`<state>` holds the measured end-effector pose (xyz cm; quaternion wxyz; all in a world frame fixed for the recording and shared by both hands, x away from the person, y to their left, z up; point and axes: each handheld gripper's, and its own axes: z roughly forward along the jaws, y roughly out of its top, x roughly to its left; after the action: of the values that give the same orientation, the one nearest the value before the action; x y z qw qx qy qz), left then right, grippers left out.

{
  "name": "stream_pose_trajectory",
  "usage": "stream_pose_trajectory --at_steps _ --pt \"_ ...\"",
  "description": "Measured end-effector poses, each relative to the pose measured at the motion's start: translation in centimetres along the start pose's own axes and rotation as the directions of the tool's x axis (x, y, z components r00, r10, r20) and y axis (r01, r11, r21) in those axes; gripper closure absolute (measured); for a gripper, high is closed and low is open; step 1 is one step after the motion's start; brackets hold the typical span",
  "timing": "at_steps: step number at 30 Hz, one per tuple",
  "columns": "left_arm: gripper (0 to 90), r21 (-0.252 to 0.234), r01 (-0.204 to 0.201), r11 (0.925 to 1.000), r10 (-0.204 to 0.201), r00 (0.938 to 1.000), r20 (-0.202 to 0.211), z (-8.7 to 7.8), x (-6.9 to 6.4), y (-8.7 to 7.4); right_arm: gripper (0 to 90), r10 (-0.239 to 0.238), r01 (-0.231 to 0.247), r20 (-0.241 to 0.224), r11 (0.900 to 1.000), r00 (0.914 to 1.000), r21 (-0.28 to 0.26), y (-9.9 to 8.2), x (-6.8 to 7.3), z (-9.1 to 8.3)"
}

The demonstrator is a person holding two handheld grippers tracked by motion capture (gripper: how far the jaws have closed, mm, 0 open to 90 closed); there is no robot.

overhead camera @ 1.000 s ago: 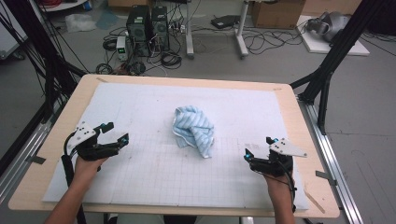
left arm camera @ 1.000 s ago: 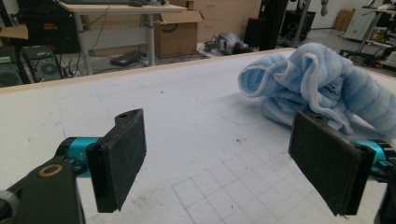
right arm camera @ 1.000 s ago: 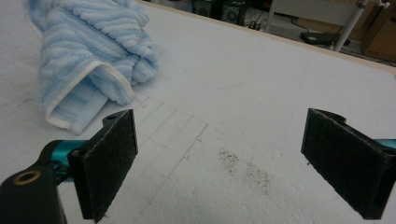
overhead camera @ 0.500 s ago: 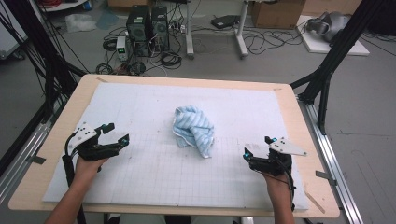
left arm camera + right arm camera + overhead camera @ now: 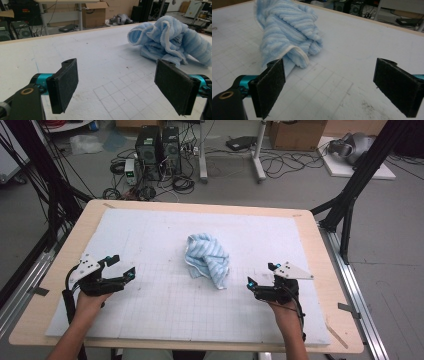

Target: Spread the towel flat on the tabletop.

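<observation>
Blue towel [image 5: 207, 260] sits crumpled mid-tabletop [image 5: 150, 330]. Left hand-held gripper [image 5: 122, 267] and right hand-held gripper [image 5: 260, 275] flank it, jaws wide and empty (barely budged over the last second), so the grab hasn't begun.

High view overhead facing forward; both low gripper views near, sharing towel [image 5: 207, 260]

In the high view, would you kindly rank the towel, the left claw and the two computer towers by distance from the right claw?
1. Towel, up-left of the right claw, mid-mat.
2. Left claw, across the mat, left side.
3. Computer towers, on the floor beyond the table's far edge.
</observation>
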<state>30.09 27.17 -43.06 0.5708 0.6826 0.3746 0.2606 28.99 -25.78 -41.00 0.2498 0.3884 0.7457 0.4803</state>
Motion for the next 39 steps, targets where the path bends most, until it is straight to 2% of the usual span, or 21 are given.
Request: stream_pose_trajectory --at_steps 8,13,14,16,18,20,24,26,27,29,30,31,32,33,34,35,37,39 --pt "19.5 0.014 0.004 0.9999 -0.004 1.0 0.006 0.2 0.0 -0.2 10.5 -0.033 0.034 -0.066 0.9993 0.9973 0.017 1.7 1.5 2.2" --pt "19.5 0.021 0.008 0.9997 -0.008 0.9999 0.015 0.4 0.0 -0.4 16.4 -0.053 0.057 -0.116 0.9976 0.9918 0.038 3.1 2.1 4.2" --pt "19.5 0.022 0.007 0.9997 -0.008 0.9998 0.018 0.5 0.0 -0.4 22.5 -0.064 0.072 -0.142 0.9962 0.9878 0.05 3.7 2.5 5.1" --pt "19.5 0.025 0.01 0.9996 -0.01 0.9997 0.022 0.6 -0.1 -0.4 23.0 -0.071 0.08 -0.148 0.9953 0.9864 0.055 4.0 2.6 5.5" --pt "19.6 0.029 0.01 0.9995 -0.011 0.9996 0.025 0.7 -0.1 -0.4 28.0 -0.078 0.094 -0.176 0.992 0.9813 0.085 4.8 2.8 6.9" --pt "19.6 0.03 0.012 0.9995 -0.013 0.9996 0.026 0.7 -0.1 -0.5 28.0 -0.08 0.097 -0.179 0.9913 0.9806 0.089 5.0 2.9 7.3" --pt "19.6 0.033 0.015 0.9994 -0.016 0.9995 0.027 0.7 0.0 -0.5 30.9 -0.08 0.105 -0.181 0.9851 0.9802 0.136 5.9 3.2 9.1" --pt "19.7 0.03 0.023 0.9993 -0.023 0.9994 0.026 0.7 0.1 -0.5 33.6 -0.075 0.109 -0.2 0.9803 0.977 0.165 6.5 3.3 10.6" --pt "19.7 0.031 0.022 0.9993 -0.023 0.9995 0.023 0.7 0.1 -0.5 38.2 -0.079 0.119 -0.21 0.9762 0.9745 0.182 6.6 3.4 11.1" --pt "19.6 0.031 0.026 0.9992 -0.027 0.9994 0.022 0.7 0.2 -0.5 39.0 -0.086 0.129 -0.217 0.9724 0.9725 0.194 6.6 3.6 11.7" --pt "19.7 0.029 0.028 0.9992 -0.028 0.9994 0.018 0.7 0.3 -0.5 43.1 -0.101 0.153 -0.227 0.9617 0.9686 0.227 6.4 4.0 12.9" --pt "19.7 0.027 0.031 0.9991 -0.032 0.9994 0.016 0.6 0.4 -0.6 43.1 -0.101 0.153 -0.227 0.9617 0.9686 0.227 6.4 4.0 12.9" --pt "19.7 0.03 0.03 0.9991 -0.031 0.9994 0.015 0.6 0.5 -0.6 47.3 -0.104 0.159 -0.23 0.9583 0.9677 0.237 6.3 4.2 13.2" --pt "19.7 0.03 0.034 0.999 -0.034 0.9993 0.014 0.6 0.5 -0.6 59.1 -0.116 0.179 -0.242 0.9489 0.9633 0.26 6.1 4.6 14.0" --pt "19.7 0.031 0.034 0.9989 -0.034 0.9993 0.014 0.6 0.5 -0.6 59.1 -0.116 0.179 -0.242 0.9489 0.9633 0.26 6.1 4.6 14.0" --pt "19.7 0.031 0.036 0.9989 -0.037 0.9992 0.014 0.6 0.5 -0.6 64.5 -0.124 0.188 -0.246 0.9473 0.9613 0.259 6.0 4.7 14.1" --pt "19.8 0.032 0.037 0.9988 -0.038 0.9992 0.015 0.6 0.5 -0.6 72.4 -0.124 0.189 -0.26 0.9517 0.9577 0.242 6.2 5.1 14.0" --pt "19.9 0.031 0.037 0.9988 -0.038 0.9992 0.015 0.7 0.6 -0.6 74.7 -0.121 0.191 -0.299 0.957 0.9467 0.218 6.4 5.4 13.7"
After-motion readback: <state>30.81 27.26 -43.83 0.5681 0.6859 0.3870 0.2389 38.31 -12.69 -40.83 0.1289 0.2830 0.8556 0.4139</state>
